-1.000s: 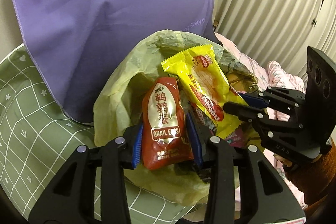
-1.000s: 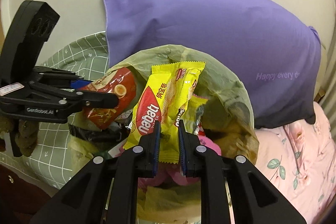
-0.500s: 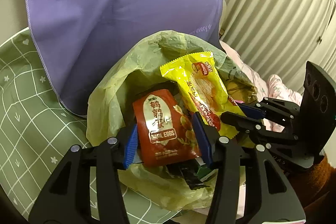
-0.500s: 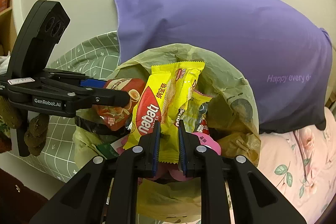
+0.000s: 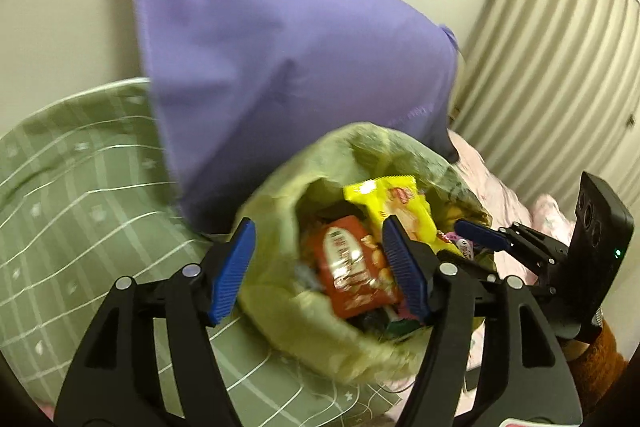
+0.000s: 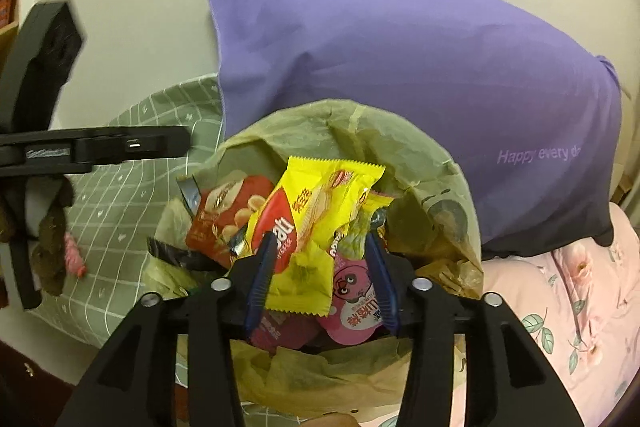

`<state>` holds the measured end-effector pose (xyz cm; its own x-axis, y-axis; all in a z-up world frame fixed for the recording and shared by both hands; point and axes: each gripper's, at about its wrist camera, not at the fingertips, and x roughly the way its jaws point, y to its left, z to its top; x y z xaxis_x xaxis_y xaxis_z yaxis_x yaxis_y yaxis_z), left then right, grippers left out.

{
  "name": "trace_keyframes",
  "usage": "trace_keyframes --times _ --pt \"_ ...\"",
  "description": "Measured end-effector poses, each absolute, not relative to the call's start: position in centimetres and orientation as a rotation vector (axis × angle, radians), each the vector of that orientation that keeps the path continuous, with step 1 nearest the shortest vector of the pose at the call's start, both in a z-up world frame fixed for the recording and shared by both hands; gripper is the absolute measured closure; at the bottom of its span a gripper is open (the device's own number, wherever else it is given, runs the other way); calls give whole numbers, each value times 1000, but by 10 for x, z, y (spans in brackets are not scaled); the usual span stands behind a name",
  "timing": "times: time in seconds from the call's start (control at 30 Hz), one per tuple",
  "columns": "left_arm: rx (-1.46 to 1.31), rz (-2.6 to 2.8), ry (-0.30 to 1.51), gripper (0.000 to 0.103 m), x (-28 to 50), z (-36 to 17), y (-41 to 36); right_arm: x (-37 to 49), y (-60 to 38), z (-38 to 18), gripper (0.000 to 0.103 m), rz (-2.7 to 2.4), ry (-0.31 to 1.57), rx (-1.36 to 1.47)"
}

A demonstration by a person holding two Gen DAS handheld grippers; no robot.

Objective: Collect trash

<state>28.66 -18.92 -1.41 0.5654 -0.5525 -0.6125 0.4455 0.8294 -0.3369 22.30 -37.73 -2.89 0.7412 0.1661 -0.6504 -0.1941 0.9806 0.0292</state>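
1. I see the purple pillow (image 6: 400,87) at twelve o'clock, walling off the far side.
2. The green trash bag (image 6: 432,187) gapes below it, rim slack.
3. My left gripper (image 5: 318,267) is opening, pads clear of the red packet (image 5: 352,267) lying in the bag.
4. My right gripper (image 6: 320,279) is opening; the yellow wafer packet (image 6: 316,211) sits loose between its jaws.

Dim, warm indoor light, source unseen — soft, no hard shadows. Left wrist view heavily motion-blurred: purple pillow (image 5: 288,67) & green quilt (image 5: 80,195) smeared. Right wrist view sharper. Small glare on yellow wrapper (image 5: 366,189). Fisheye bending, dark vignette at corners.
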Motion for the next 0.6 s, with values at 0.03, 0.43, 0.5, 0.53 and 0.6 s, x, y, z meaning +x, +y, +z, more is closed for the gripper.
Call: trace_keyframes --times 0.03,0.43,0.5,0.53,0.6 --pt "-149 -571 760 33 279 -12 -179 220 -377 -26 59 183 700 -24" --pt "-74 -285 615 14 145 5 -61 136 -315 14 59 253 617 25" --pt "-51 -239 599 14 117 6 -49 115 -294 18 59 269 620 3" --pt "-41 -218 597 14 103 6 -44 108 -288 19 59 278 623 1" --pt "-29 -176 604 14 78 5 -34 85 -271 23 59 326 621 0"
